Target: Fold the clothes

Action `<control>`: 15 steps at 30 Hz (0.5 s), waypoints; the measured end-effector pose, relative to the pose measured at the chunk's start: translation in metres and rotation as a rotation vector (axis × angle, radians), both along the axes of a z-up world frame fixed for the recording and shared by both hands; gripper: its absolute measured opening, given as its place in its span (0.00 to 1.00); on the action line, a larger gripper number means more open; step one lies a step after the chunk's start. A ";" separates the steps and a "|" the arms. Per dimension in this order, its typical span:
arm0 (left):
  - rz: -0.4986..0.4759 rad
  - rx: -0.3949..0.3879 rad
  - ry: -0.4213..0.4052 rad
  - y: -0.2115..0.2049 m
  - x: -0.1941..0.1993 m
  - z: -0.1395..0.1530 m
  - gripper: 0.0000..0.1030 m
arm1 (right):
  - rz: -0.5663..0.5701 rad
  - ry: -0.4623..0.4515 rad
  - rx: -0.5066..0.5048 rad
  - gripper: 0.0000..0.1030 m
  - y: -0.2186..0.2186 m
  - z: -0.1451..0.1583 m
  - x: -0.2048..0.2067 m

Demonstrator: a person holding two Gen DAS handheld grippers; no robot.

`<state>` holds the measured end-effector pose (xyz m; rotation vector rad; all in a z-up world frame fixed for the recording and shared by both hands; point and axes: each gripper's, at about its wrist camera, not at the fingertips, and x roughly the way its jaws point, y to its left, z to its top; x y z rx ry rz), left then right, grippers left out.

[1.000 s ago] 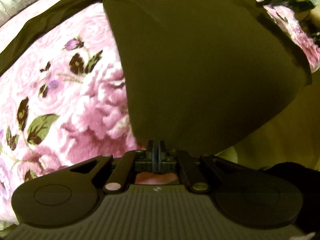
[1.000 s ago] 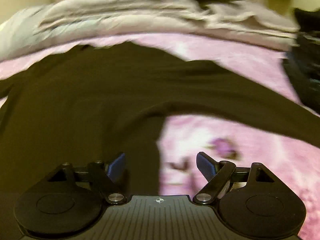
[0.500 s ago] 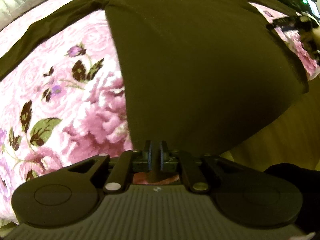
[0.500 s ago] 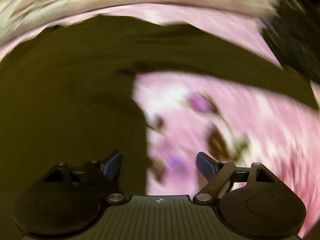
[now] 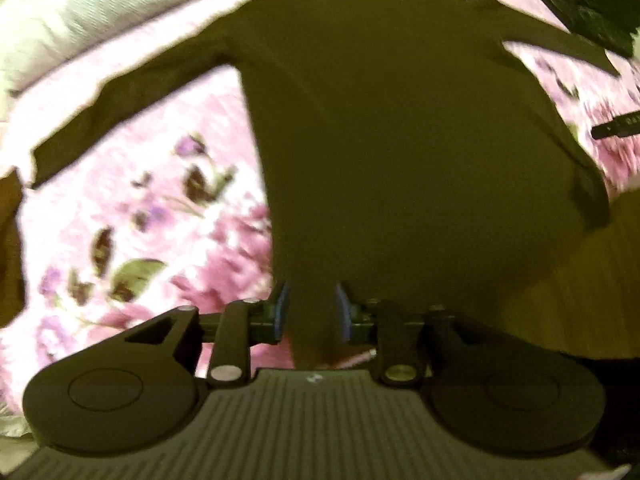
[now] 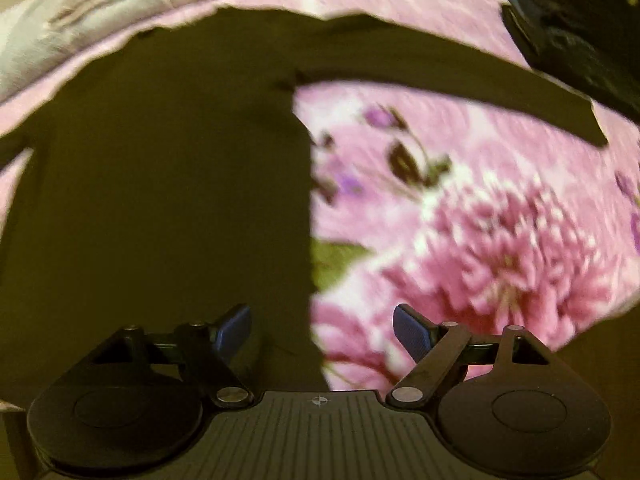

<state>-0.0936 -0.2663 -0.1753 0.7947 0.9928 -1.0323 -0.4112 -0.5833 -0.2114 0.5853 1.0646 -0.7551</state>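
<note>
Pink floral bedding (image 5: 132,220) fills my view, with a dark olive long-sleeved shirt (image 5: 400,140) spread flat on it, sleeves out to both sides, pale rumpled linens (image 6: 100,40) along the far edge. My left gripper (image 5: 310,316) sits at the shirt's hem with its blue pads parted, the fabric running between them but not pinched. My right gripper (image 6: 320,332) hangs wide open over the shirt's right side edge (image 6: 310,220).

1 shirt (image 5: 400,140), 2 grippers (image 5: 310,312)
</note>
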 end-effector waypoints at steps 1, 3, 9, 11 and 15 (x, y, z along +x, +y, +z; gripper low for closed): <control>0.020 -0.010 -0.016 0.002 0.002 0.010 0.28 | 0.018 -0.018 -0.003 0.81 0.000 0.009 0.011; 0.065 -0.033 -0.048 0.006 0.007 0.028 0.34 | 0.064 -0.056 -0.012 0.89 0.005 0.031 0.035; 0.220 -0.089 -0.119 0.022 0.034 0.073 0.74 | 0.208 -0.145 -0.036 0.98 0.024 0.081 0.097; 0.259 -0.098 -0.126 0.026 0.050 0.082 0.81 | 0.240 -0.168 -0.045 0.99 0.033 0.096 0.113; 0.286 -0.127 -0.137 0.034 0.086 0.094 0.85 | 0.287 -0.188 -0.064 0.99 0.056 0.118 0.145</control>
